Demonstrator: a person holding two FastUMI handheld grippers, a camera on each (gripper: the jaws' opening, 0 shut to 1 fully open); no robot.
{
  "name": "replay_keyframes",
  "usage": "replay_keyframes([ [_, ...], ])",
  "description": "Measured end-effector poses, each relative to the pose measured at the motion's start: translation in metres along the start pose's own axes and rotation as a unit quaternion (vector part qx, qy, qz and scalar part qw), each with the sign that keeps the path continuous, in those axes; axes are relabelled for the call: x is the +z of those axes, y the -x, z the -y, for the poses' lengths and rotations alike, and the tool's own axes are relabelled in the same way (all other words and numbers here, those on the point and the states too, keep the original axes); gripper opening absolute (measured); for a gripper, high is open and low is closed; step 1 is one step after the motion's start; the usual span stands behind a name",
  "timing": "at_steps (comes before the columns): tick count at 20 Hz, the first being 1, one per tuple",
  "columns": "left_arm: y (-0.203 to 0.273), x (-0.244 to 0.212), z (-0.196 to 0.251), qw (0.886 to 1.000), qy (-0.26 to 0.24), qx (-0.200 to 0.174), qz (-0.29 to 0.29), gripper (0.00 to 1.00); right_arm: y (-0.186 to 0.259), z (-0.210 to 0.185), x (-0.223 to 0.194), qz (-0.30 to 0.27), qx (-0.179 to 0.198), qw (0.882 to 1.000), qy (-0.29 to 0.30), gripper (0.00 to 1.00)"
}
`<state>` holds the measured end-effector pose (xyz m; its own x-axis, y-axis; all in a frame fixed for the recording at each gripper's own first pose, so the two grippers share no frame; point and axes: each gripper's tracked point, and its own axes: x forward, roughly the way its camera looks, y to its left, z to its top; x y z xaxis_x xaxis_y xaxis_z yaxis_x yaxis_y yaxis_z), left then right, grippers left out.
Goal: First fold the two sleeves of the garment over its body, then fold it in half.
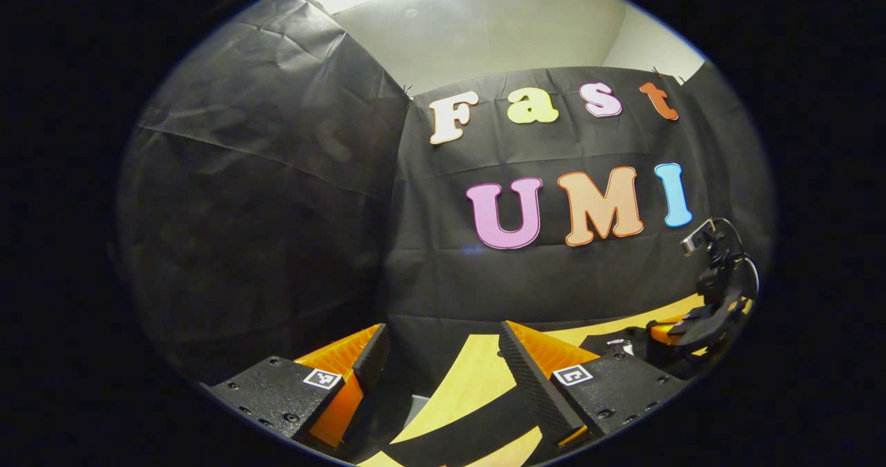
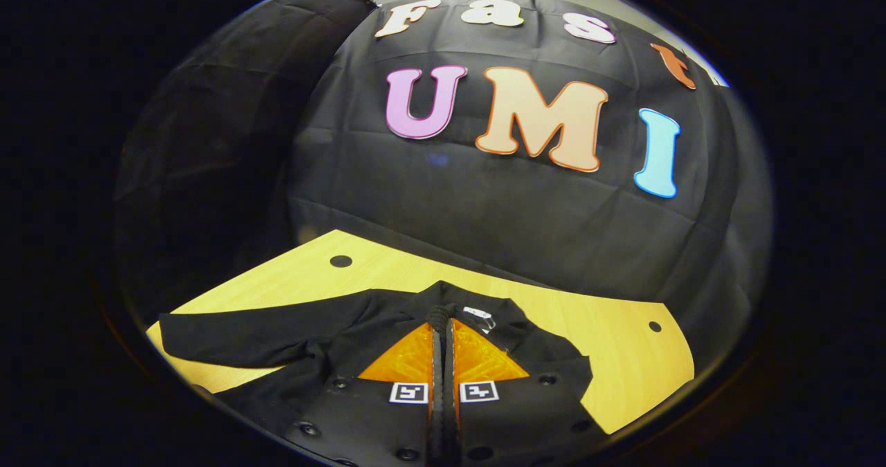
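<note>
A black garment point(image 2: 325, 356) lies flat on the yellow wooden table point(image 2: 623, 363), its collar with a white label point(image 2: 479, 313) toward the far wall. One sleeve point(image 2: 221, 335) stretches out to the left. My right gripper point(image 2: 443, 315) is shut, its tips over the collar; whether cloth is pinched between them is hidden. In the left gripper view, my left gripper point(image 1: 443, 335) stands wide open above the table point(image 1: 471, 377) with nothing between its fingers. A black strip of the garment point(image 1: 464, 439) crosses below it. The right gripper point(image 1: 675, 330) shows at the far right, over the garment's collar.
Black cloth walls close the booth behind and to the left of the table. The tabletop has two small round holes point(image 2: 340, 261) point(image 2: 655, 326) near its far corners. Bare wood lies to the right of the garment.
</note>
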<state>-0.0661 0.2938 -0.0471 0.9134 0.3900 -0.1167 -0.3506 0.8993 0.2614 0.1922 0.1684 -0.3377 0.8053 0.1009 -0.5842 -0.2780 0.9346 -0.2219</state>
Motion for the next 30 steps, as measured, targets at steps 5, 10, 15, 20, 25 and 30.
replay_keyframes([
  [5, -0.002, -0.027, -0.014, 1.000, 0.009, 0.002, -0.028, 0.95, -0.032, -0.037, -0.008, -0.029, 0.014, 0.999, -0.013, 0.02],
  [10, -0.009, -0.077, -0.011, 0.994, 0.063, -0.014, -0.091, 0.99, -0.034, -0.046, 0.026, 0.010, 0.036, 0.998, -0.044, 0.89],
  [15, -0.019, -0.147, -0.008, 0.982, 0.070, -0.011, -0.176, 0.99, -0.004, -0.025, 0.037, 0.040, 0.015, 0.998, -0.040, 0.98],
  [20, -0.009, -0.226, -0.001, 0.959, 0.031, -0.016, -0.283, 0.98, 0.027, 0.003, 0.040, 0.057, -0.012, 0.997, -0.049, 0.97],
  [25, 0.015, -0.293, 0.001, 0.928, 0.029, -0.014, -0.370, 0.98, 0.046, 0.032, 0.032, 0.053, -0.043, 0.996, -0.055, 0.97],
  [30, 0.030, -0.326, 0.000, 0.911, 0.015, -0.006, -0.412, 0.98, 0.059, 0.052, 0.017, 0.040, -0.067, 0.995, -0.059, 0.97],
])
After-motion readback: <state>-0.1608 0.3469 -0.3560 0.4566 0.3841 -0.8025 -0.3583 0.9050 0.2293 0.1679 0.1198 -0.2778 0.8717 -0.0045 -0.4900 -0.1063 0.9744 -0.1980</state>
